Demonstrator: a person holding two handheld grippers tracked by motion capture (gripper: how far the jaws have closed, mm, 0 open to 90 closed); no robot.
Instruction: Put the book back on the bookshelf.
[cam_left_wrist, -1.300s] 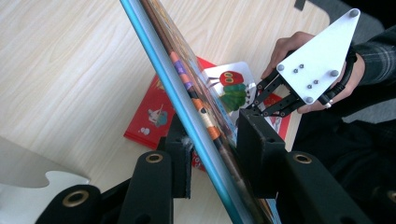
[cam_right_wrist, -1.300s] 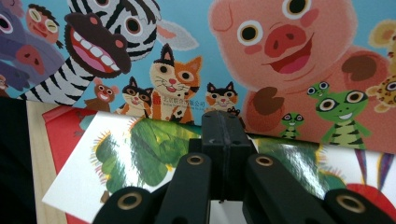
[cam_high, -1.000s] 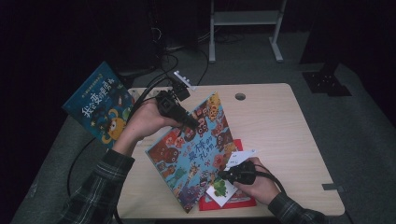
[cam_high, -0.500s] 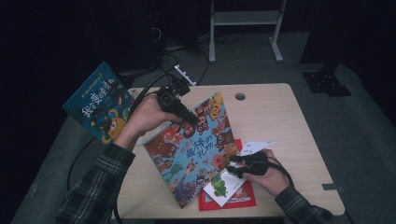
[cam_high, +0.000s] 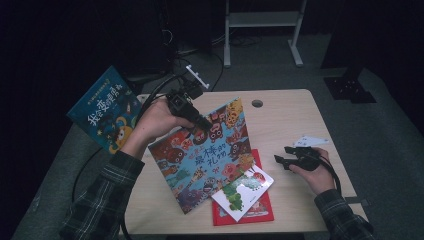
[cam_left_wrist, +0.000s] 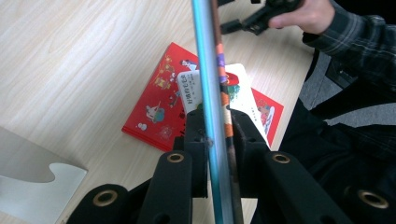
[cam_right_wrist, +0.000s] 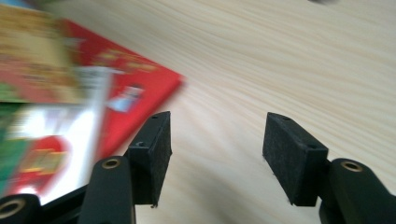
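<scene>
From above we see a pale wooden table (cam_high: 290, 120) with a person's forearms in plaid sleeves coming in from the bottom. Our left gripper (cam_high: 197, 119) is clamped on the top edge of a large, colourful picture book (cam_high: 205, 155), whose jaws have just been closing tighter on it; the book stands tilted, its lower corner resting on the table near the front edge. In the left gripper view, the book's thin edge (cam_left_wrist: 212, 93) runs straight up between the two black jaws, which press on it from both sides. Beneath and just beside the raised book lies a red book (cam_high: 260, 210), flat on the table, with a smaller white book (cam_high: 245, 192) lying on top of it. Our right gripper (cam_high: 285, 159) hovers over bare wood to the right of these books, apart from them; its jaws have just been opening, standing apart with nothing between them. A blue book (cam_high: 102, 115) sits off the table's left edge.
</scene>
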